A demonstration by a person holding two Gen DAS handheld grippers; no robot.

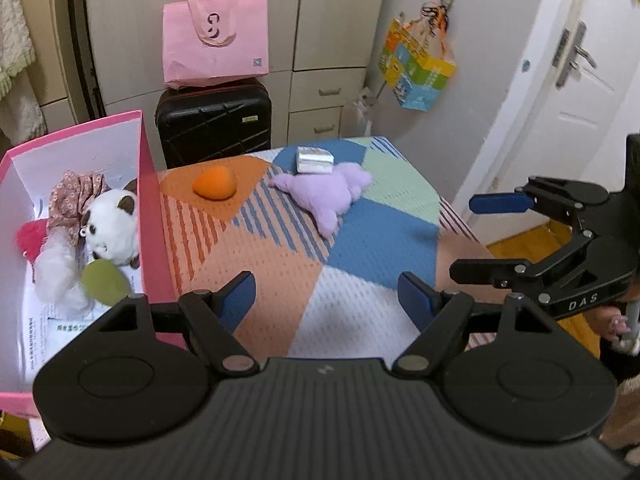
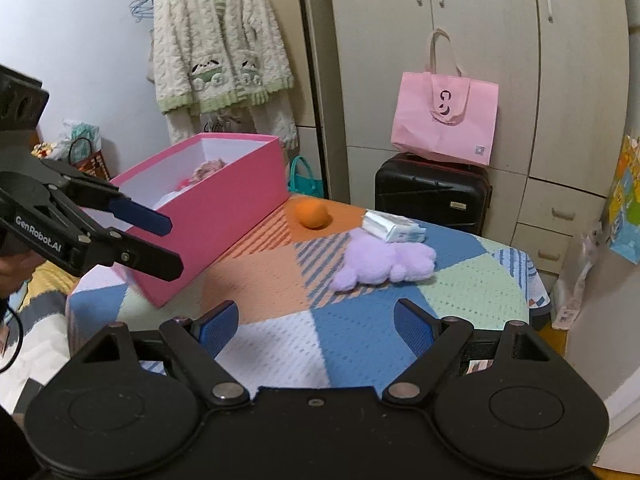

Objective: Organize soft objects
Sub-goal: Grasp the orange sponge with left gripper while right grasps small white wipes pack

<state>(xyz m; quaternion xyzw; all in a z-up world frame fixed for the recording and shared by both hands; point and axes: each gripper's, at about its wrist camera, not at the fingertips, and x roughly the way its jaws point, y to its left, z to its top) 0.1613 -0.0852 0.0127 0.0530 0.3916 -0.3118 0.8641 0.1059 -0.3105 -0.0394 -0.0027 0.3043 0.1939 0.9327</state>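
From the left wrist view, the open pink cardboard box fills the left of the frame and already holds a white-and-brown panda plush, a floral cloth bundle, a red soft piece and a green oval sponge. Right of it, on the patchwork-covered worktop, lie an orange teardrop-shaped soft sponge, then a lilac plush toy with a small white wrapped tissue pack touching its far edge. The left claw, at lower centre, stands apart and empty, well short of all three; the right claw, at the right edge, is also spread with nothing between its pads. The step in hand appears to be reaching for the next soft item. To do it well, bring one claw low over the lilac plush's thick middle, straddle it fully before closing, and avoid dragging the tissue pack along; the orange sponge suits the left claw, being nearest the box.
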